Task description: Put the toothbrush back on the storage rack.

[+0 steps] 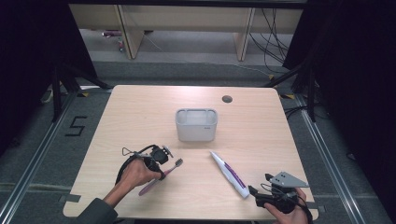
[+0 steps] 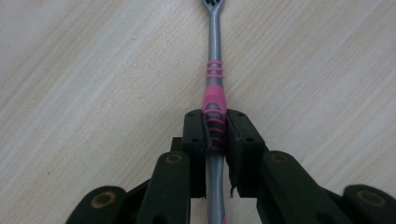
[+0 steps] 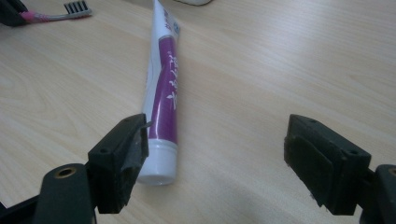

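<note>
A pink and grey toothbrush [image 1: 161,177] lies on the wooden table [image 1: 140,116], left of centre. My left gripper [image 2: 216,133] is shut on its handle, and the brush head [image 2: 213,3] points away along the jaws. A white and purple toothpaste tube [image 1: 229,173] lies on the table to the right. In the right gripper view the tube [image 3: 163,88] has its cap end just beside the left jaw. My right gripper [image 3: 217,163] is open near the table's front right edge, with nothing between its pads.
A grey rectangular holder [image 1: 196,124] stands upright at the middle of the table, beyond both items. A round cable hole [image 1: 227,99] sits near the far edge. Beyond the table are desk legs and cables on the floor.
</note>
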### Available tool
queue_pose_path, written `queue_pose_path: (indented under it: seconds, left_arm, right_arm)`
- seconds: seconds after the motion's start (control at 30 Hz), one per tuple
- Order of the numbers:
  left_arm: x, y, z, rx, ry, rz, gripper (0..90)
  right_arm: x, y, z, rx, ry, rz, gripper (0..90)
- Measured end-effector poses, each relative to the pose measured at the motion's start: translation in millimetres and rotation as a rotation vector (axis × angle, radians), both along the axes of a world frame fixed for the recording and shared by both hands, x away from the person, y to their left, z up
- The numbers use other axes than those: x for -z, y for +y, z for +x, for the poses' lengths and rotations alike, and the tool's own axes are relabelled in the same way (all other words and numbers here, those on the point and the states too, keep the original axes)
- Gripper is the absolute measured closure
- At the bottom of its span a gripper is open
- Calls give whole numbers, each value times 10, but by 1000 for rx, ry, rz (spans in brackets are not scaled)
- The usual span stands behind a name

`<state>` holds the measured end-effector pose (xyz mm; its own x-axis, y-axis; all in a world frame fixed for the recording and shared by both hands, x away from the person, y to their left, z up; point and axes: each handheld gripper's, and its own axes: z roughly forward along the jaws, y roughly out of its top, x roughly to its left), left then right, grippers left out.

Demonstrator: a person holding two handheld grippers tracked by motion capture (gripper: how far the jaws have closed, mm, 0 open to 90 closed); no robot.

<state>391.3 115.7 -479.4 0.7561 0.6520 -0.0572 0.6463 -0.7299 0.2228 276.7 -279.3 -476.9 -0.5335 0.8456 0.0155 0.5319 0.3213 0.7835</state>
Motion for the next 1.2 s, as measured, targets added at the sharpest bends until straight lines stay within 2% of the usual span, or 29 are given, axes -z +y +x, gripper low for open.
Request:
queue_pose_path:
  seconds: [0.1, 0.17, 0.37, 0.43, 0.53, 0.6, 0.63, 0.67, 0.8, 0.83, 0.97, 1.03, 1.1, 1.13, 1.17, 1.2]
  left_arm:
    - [-7, -10, 22, 8, 16, 12, 781]
    - [-6, -19, 28, 15, 15, 15, 781]
    - [-11, -25, 39, 24, 26, 26, 783]
    - [-9, -31, 42, 27, 23, 29, 783]
    - [-11, -37, 42, 33, 24, 34, 784]
    - [-15, -37, 43, 39, 28, 37, 784]
    - [-17, -36, 41, 41, 25, 40, 784]
    - [-17, -34, 38, 43, 23, 42, 784]
    - [-51, -20, 42, 53, 19, 45, 785]
    - [-94, -13, 45, 57, 8, 36, 784]
    - [-170, -2, 42, 47, -23, 10, 785]
    - [-255, 23, 47, 36, -56, -31, 785]
    - [-282, 35, 50, 34, -71, -48, 785]
    - [-305, 45, 51, 31, -85, -66, 785]
    - [-331, 64, 49, 20, -108, -108, 785]
    - [-331, 64, 49, 20, -108, -108, 785]
  right_arm:
    - [-3, -1, -2, 0, -1, 1, 225]
    - [-9, -9, -6, 8, -14, -4, 227]
    - [-5, -3, -6, 4, -12, 1, 227]
    - [-5, 0, -7, -2, 1, 3, 228]
    - [-4, -3, -6, 4, -12, -3, 228]
    - [2, 13, -15, 12, 10, 17, 228]
    - [2, 13, -15, 12, 10, 17, 228]
    - [-2, -2, -4, 1, -9, 3, 228]
    - [-2, 1, -8, 1, 3, 7, 229]
    - [-4, -5, -4, 5, -13, -2, 229]
    - [1, -2, -3, 1, -4, 3, 229]
    - [-4, -7, -3, 5, -13, -1, 229]
    - [-1, -9, 0, 1, -14, -2, 229]
    - [-1, -1, -11, 12, -1, 9, 229]
    - [-1, -12, 0, 5, -15, -2, 229]
    - [-1, -12, 0, 5, -15, -2, 229]
